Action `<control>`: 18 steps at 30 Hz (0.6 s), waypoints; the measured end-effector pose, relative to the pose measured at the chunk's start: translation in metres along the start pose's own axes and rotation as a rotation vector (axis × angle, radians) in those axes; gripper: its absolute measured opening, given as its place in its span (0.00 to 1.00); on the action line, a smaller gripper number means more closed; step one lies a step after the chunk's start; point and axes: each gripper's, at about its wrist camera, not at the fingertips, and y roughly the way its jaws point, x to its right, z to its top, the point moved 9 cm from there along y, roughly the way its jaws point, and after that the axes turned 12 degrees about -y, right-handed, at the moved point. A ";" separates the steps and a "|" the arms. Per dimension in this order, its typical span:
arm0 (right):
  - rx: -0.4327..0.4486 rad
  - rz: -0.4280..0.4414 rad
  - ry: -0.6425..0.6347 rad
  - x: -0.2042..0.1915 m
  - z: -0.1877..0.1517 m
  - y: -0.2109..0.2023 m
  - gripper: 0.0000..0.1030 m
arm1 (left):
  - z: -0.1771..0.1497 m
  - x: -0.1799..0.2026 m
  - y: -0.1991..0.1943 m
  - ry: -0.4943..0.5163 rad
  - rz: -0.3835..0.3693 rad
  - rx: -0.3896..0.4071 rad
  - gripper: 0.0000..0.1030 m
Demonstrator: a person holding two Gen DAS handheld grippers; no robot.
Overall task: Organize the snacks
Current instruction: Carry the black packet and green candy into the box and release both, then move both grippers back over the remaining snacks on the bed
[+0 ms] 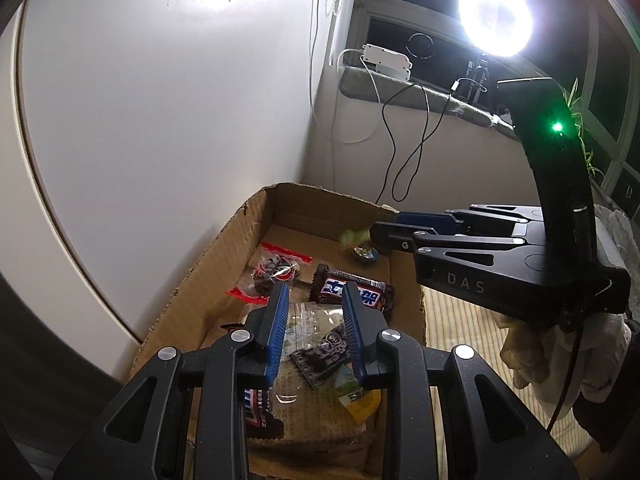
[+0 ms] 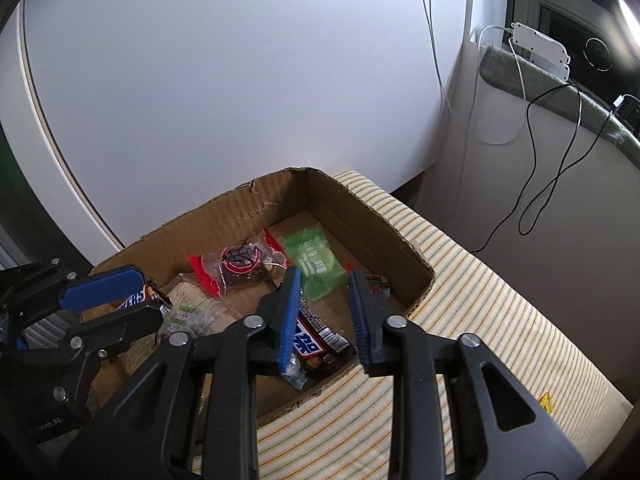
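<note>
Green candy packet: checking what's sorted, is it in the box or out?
In: green candy packet lies flat on the cardboard box floor.

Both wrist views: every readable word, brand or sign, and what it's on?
"DAS": right claw, on its black body.
"ERS": candy bar, only its end showing.
No words: yellow warning triangle on striped cloth.
Too blurred to read: green packet and other wrappers.

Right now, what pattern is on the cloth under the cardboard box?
Thin green and orange stripes on cream cloth, clearest in the right wrist view.
</note>
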 end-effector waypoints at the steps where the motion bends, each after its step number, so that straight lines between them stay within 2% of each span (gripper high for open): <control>1: 0.002 -0.005 -0.001 0.000 0.000 -0.001 0.35 | 0.000 0.000 0.000 0.000 0.001 0.001 0.25; 2: 0.005 -0.009 -0.003 0.001 0.001 -0.003 0.37 | 0.000 0.000 -0.001 0.001 0.003 0.001 0.28; 4: 0.012 -0.015 -0.006 0.001 0.001 -0.006 0.51 | 0.001 0.000 -0.001 0.002 0.005 0.004 0.32; 8: 0.036 -0.038 -0.008 0.002 0.003 -0.016 0.69 | 0.002 0.001 -0.006 0.005 0.014 0.015 0.43; 10: 0.045 -0.053 -0.012 0.003 0.004 -0.020 0.79 | 0.001 0.001 -0.010 0.007 0.012 0.018 0.43; 13: 0.058 -0.070 -0.013 0.004 0.004 -0.029 0.83 | 0.002 0.002 -0.014 0.014 0.012 0.024 0.43; 14: 0.062 -0.074 -0.012 0.004 0.004 -0.032 0.83 | 0.001 0.003 -0.016 0.016 0.013 0.027 0.45; 15: 0.065 -0.080 -0.012 0.005 0.004 -0.035 0.84 | 0.001 0.004 -0.018 0.015 0.013 0.031 0.52; 18: 0.071 -0.092 -0.008 0.007 0.004 -0.043 0.88 | 0.001 0.006 -0.023 0.012 0.015 0.043 0.58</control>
